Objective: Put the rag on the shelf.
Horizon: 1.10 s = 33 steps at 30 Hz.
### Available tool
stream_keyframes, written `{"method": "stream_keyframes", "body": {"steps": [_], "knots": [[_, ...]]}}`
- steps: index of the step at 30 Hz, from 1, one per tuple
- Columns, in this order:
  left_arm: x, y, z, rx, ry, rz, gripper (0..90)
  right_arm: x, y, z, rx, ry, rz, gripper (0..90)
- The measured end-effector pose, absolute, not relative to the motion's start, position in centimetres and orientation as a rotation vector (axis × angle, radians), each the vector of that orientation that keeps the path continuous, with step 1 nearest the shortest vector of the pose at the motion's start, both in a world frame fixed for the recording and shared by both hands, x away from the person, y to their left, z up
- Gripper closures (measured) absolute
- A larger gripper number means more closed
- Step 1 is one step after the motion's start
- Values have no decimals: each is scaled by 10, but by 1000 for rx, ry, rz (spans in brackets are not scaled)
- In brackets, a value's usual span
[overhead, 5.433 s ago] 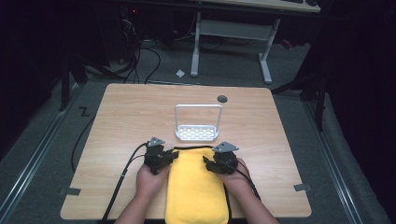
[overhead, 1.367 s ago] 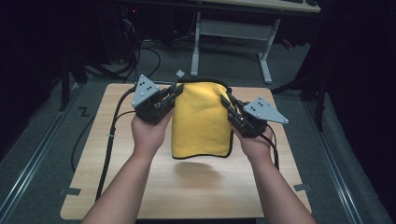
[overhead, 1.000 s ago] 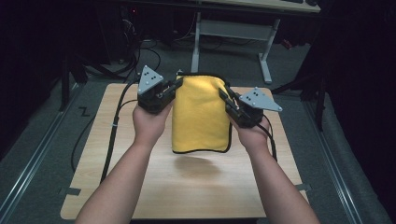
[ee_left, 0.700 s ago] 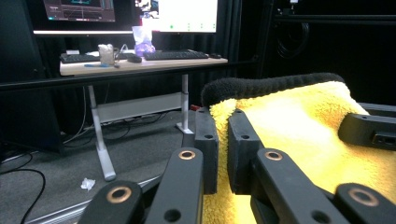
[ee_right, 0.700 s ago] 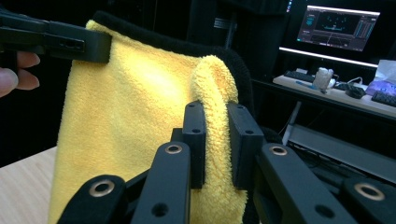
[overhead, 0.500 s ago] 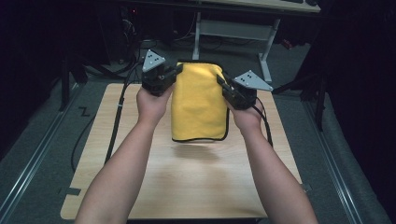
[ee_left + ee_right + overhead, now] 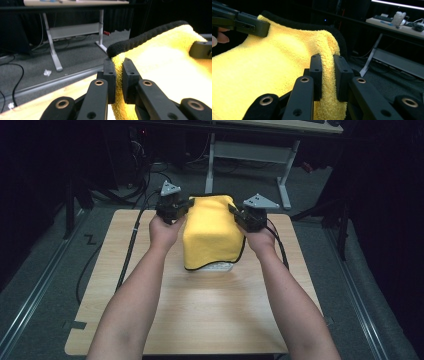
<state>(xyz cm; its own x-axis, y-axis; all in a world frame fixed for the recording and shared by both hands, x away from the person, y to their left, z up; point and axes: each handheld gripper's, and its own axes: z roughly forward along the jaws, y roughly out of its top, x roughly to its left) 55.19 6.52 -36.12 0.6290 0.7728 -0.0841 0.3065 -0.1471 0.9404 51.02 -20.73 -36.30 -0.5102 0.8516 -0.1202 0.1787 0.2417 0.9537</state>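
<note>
Since the earlier frames, the yellow towel (image 7: 212, 232) has been lifted off the near edge of the table, where it lay flat, and carried forward toward the far edge; in the last second it has gone farther from the person and sunk lower, so that it now covers the white rack (image 7: 217, 267) that stood uncovered in the far half of the tabletop. The towel hangs as a yellow sheet with a black hem, stretched between its two upper corners, its top edge near the far edge of the table and its lower hem drooping over the rack, of which a pale strip peeks out under the hem. The left gripper (image 7: 181, 208) has the towel's upper left corner pinched between its jaws; in the left gripper view the two black jaws (image 7: 118, 75) stand nearly together with yellow pile squeezed between them. The right gripper (image 7: 237, 214) grips the upper right corner the same way, and in the right gripper view a fold of towel rises between its closed jaws (image 7: 327, 75), with the other gripper at the far corner. Each gripper carries a grey three-cornered plate on top and trails a black cable. The person's bare forearms reach from the near edge over the middle of the wooden table (image 7: 210, 320). Beyond the far edge, on grey floor, stand the white legs of a desk (image 7: 250, 155).
</note>
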Motion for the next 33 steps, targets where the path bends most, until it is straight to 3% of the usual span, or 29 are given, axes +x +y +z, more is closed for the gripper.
{"method": "stream_keyframes", "body": {"steps": [21,26,31,33], "knots": [[555,65,-414,1826,963,361,843,527,-220,-400,1076,2001,1274,794],[552,69,-421,1831,969,351,845,527,-222,-406,1096,1998,1304,763],[550,72,-428,1855,957,322,847,525,-227,-402,1139,1925,1320,656],[549,70,-431,1871,938,317,846,524,-230,-399,1145,1918,1327,664]]}}
